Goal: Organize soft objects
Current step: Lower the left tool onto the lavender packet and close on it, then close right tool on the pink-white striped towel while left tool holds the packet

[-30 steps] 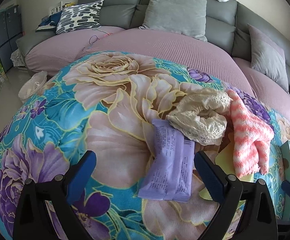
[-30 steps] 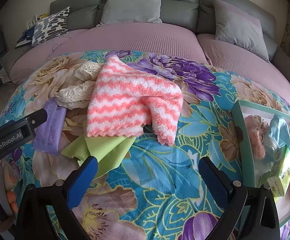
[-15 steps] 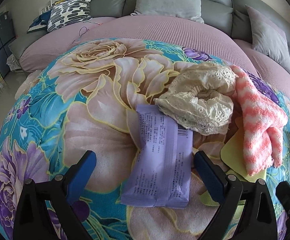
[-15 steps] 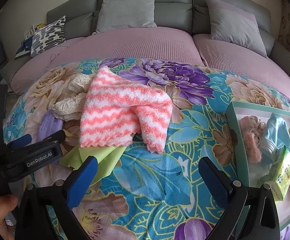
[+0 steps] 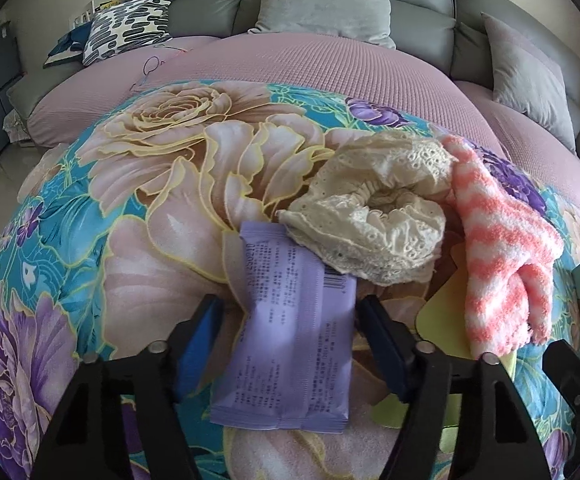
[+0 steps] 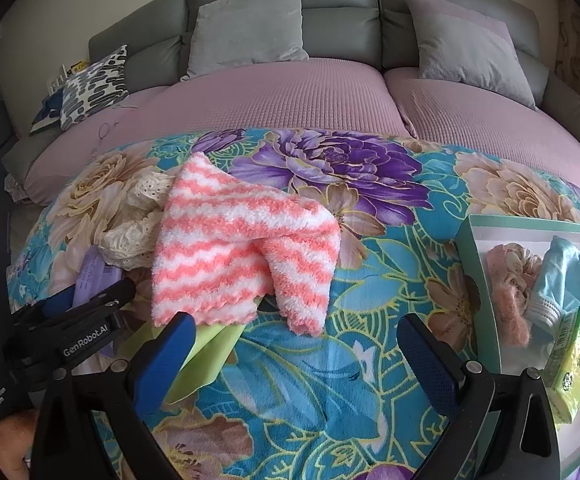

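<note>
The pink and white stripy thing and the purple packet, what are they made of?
The pink and white stripy cloth looks like fluffy fleece or chenille yarn: its surface is fuzzy and matte, with soft, bumpy edges. The purple packet looks like thin plastic film: smooth, slightly shiny, with printed text, a barcode and crimped ends. What is inside cannot be seen.

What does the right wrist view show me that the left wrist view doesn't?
Only the right wrist view shows the inside of the green box, with a pink fluffy item and a blue cloth, and the open right gripper. Only the left shows the purple packet whole, between the left gripper fingers. Both show the striped towel, lace cloth and floral blanket.
</note>
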Demonstrator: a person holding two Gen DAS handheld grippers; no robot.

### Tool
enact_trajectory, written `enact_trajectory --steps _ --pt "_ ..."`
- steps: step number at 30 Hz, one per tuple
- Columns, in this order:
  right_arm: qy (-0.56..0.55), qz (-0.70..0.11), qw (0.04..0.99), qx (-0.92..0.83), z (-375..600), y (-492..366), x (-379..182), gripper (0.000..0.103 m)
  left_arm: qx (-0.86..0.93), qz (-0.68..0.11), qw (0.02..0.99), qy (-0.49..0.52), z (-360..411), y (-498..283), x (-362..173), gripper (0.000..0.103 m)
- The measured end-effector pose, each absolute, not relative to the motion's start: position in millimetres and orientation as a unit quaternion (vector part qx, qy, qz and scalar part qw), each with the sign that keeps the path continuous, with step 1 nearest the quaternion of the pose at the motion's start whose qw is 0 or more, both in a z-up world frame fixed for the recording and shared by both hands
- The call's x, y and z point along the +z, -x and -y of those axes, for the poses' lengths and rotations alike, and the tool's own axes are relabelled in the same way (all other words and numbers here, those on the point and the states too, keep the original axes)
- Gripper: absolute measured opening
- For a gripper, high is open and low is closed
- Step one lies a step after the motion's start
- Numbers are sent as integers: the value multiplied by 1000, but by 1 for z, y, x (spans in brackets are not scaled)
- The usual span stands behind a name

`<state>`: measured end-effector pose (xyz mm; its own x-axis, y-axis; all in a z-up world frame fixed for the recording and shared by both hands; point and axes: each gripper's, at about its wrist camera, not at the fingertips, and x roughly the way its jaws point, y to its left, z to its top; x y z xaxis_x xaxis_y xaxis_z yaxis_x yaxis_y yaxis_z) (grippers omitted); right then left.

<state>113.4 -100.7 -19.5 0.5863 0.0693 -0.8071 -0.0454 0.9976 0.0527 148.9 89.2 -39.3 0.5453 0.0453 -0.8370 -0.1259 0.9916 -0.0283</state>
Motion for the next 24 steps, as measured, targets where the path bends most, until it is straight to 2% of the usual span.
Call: enact_trajectory --steps 2,6,12,24 --pt "-13 -454 890 33 100 -113 -20 102 45 -475 878 39 -88 -149 -39 66" --pt "-12 -455 890 34 100 -114 -20 102 41 -476 877 45 -88 -149 -38 53" --pt "-17 -455 890 34 102 -113 -20 102 37 -476 877 54 -91 -147 -37 50" --pt "-22 -453 891 33 104 -113 -20 102 78 -477 873 65 -110 -141 -32 49"
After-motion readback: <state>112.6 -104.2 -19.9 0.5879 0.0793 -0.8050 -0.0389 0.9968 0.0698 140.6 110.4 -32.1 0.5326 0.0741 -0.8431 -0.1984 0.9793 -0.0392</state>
